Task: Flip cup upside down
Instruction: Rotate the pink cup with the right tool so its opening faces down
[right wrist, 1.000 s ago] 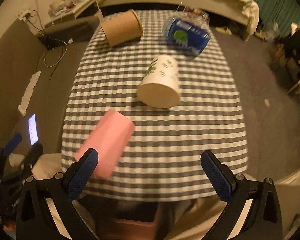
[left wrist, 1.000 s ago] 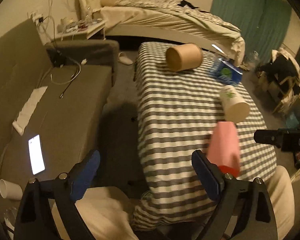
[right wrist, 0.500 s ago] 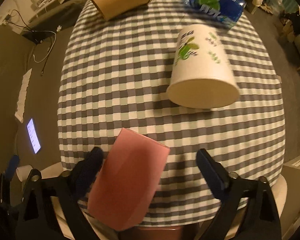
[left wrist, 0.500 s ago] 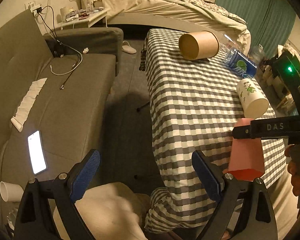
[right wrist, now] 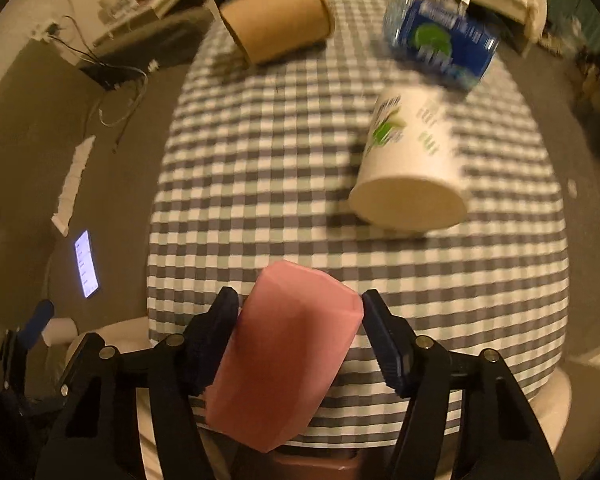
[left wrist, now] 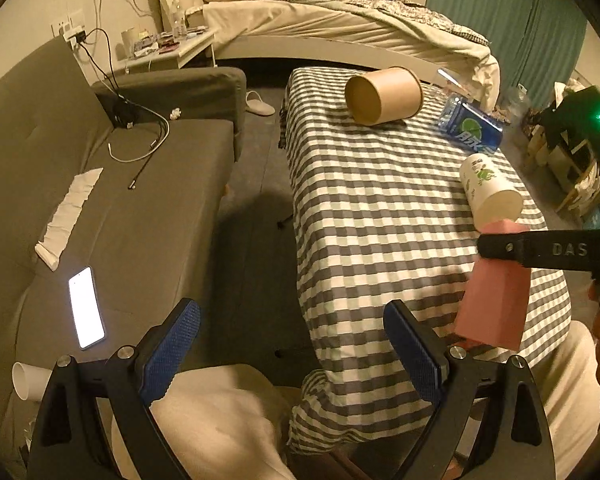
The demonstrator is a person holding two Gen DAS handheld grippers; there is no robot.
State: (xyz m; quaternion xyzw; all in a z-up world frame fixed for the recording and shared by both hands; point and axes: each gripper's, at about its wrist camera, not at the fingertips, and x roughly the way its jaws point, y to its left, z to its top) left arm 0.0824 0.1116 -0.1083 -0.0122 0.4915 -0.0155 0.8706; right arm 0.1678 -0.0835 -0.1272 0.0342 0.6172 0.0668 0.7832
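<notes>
A pink faceted cup sits at the near edge of the checkered table, leaning in the frame. My right gripper has its two fingers closed against the cup's sides. In the left wrist view the pink cup stands near the table's front right corner with the right gripper's finger across its top. My left gripper is open and empty, held over the gap between sofa and table.
A white paper cup, a brown paper cup and a blue bottle lie on their sides farther back on the table. A grey sofa with a lit phone stands left.
My right gripper moved down and forward around the pink cup and its fingers closed from wide open onto the cup's sides. The left gripper stayed open and shifted slightly.
</notes>
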